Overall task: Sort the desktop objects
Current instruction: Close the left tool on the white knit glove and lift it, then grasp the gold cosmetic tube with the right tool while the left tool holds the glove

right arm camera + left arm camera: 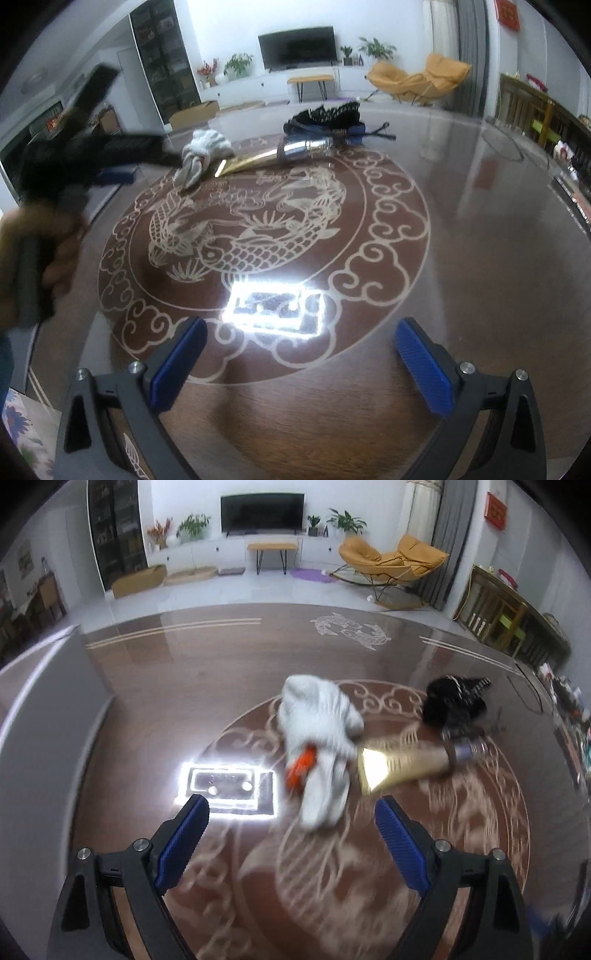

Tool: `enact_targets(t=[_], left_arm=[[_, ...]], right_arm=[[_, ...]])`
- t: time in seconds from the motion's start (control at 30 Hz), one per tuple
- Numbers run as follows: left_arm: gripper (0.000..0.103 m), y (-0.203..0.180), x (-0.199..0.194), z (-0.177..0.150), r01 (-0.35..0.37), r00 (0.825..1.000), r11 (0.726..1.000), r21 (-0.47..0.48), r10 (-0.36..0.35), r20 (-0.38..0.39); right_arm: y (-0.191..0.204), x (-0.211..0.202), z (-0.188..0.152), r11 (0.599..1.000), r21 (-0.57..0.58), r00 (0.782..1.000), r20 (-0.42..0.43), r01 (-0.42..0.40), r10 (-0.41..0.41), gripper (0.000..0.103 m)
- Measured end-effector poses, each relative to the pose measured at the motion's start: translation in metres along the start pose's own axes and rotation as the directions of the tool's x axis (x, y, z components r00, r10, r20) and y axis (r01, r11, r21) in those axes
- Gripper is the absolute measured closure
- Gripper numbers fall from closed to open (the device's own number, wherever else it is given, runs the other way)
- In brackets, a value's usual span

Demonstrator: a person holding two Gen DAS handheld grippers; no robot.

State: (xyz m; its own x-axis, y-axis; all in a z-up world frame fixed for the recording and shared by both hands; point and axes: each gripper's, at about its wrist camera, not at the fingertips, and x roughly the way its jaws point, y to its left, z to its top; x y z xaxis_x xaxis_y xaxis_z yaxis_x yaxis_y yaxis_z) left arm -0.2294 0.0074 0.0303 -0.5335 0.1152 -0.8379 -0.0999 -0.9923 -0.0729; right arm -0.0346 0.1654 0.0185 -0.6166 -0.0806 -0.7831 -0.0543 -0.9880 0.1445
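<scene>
A white work glove [319,731] with an orange patch lies on the glossy brown table [184,686], just ahead of my open, empty left gripper [291,814]. To its right lies a gold tube with a silver cap [406,762], and behind that a black hair brush [454,701]. In the right wrist view the glove [203,155], the tube [280,153] and the brush [328,116] lie at the far side of the table. My right gripper [301,338] is open and empty, well short of them. The left gripper shows there [107,155], blurred, beside the glove.
The table top bears a pale dragon and cloud medallion [258,229] and a bright lamp reflection [275,306]. A grey panel [44,709] stands along the table's left edge. Clutter [569,716] sits at the far right edge. Beyond are a TV [262,511] and a yellow chair [391,561].
</scene>
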Motion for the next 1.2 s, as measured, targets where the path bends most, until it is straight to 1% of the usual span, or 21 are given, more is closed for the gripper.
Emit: enact_targets(t=[0.07, 0.13, 0.27, 0.33, 0.4, 0.43, 0.47, 0.5, 0.53, 0.63, 0.73, 1.0, 1.1, 1.13, 1.17, 1.2], left_arm=[[0.011, -0.009, 0.019, 0.013, 0.009, 1.0, 1.0, 0.009, -0.008, -0.024], [0.011, -0.015, 0.034, 0.02, -0.005, 0.999, 1.0, 0.02, 0.006, -0.035], [0.011, -0.021, 0.055, 0.033, -0.039, 0.999, 0.999, 0.021, 0.039, -0.024], [0.018, -0.018, 0.059, 0.036, -0.039, 0.999, 0.999, 0.001, 0.039, -0.008], [0.045, -0.016, 0.058, 0.037, -0.047, 0.999, 0.999, 0.002, 0.047, 0.024], [0.049, -0.013, 0.056, 0.037, -0.053, 0.998, 0.999, 0.0, 0.053, 0.029], [0.054, -0.011, 0.054, 0.036, -0.044, 0.998, 0.999, -0.006, 0.044, 0.033], [0.057, -0.005, 0.051, 0.033, -0.041, 0.998, 0.999, -0.013, 0.041, 0.037], [0.058, -0.002, 0.049, 0.03, -0.049, 0.998, 0.999, -0.016, 0.049, 0.038], [0.059, 0.014, 0.039, 0.012, -0.056, 0.998, 0.997, -0.047, 0.058, 0.04], [0.059, 0.027, 0.02, -0.018, -0.061, 0.997, 0.996, -0.069, 0.064, 0.036], [0.059, 0.041, -0.041, -0.113, -0.098, 0.994, 0.995, -0.022, 0.099, 0.04], [0.059, 0.048, -0.056, -0.137, -0.085, 0.995, 0.996, -0.019, 0.086, 0.04], [0.059, 0.05, -0.06, -0.143, -0.08, 0.996, 0.997, -0.015, 0.081, 0.042], [0.059, 0.052, -0.064, -0.149, -0.074, 0.996, 0.997, -0.009, 0.075, 0.045], [0.059, 0.054, -0.065, -0.151, -0.071, 0.996, 0.997, -0.002, 0.071, 0.047]], right_arm=[[0.003, 0.003, 0.0, 1.0, -0.015, 1.0, -0.012, 0.004, -0.005, 0.001], [0.007, 0.003, -0.001, 0.999, -0.035, 1.0, -0.012, 0.005, -0.005, 0.001], [0.007, 0.0, -0.002, 0.999, -0.032, 1.0, 0.002, 0.012, -0.012, 0.001], [0.005, -0.001, -0.003, 1.0, -0.02, 1.0, 0.008, 0.014, -0.014, 0.001], [0.005, -0.001, -0.002, 1.0, -0.019, 1.0, 0.007, 0.016, -0.016, 0.001], [0.005, -0.001, -0.002, 1.0, -0.021, 1.0, 0.005, 0.019, -0.019, 0.001], [0.006, -0.001, -0.002, 1.0, -0.023, 1.0, 0.004, 0.022, -0.022, 0.001], [0.006, -0.001, -0.002, 0.999, -0.024, 1.0, 0.003, 0.025, -0.025, 0.001], [0.006, 0.0, -0.002, 0.999, -0.024, 1.0, 0.003, 0.027, -0.027, 0.001], [0.005, -0.001, -0.002, 1.0, -0.018, 1.0, 0.001, 0.025, -0.025, 0.001], [0.002, 0.001, -0.002, 1.0, -0.005, 1.0, -0.008, 0.017, -0.017, 0.001], [0.002, 0.002, -0.002, 1.0, -0.004, 1.0, -0.012, -0.002, 0.002, 0.0], [0.0, 0.0, -0.001, 0.998, -0.005, 0.998, -0.004, -0.069, 0.069, 0.0], [0.0, 0.001, 0.002, 0.994, -0.012, 0.994, -0.009, -0.106, 0.106, 0.0], [0.0, 0.004, 0.007, 0.989, -0.018, 0.99, -0.017, -0.144, 0.143, 0.001], [0.001, 0.007, 0.015, 0.986, -0.025, 0.986, -0.025, -0.164, 0.164, 0.001]])
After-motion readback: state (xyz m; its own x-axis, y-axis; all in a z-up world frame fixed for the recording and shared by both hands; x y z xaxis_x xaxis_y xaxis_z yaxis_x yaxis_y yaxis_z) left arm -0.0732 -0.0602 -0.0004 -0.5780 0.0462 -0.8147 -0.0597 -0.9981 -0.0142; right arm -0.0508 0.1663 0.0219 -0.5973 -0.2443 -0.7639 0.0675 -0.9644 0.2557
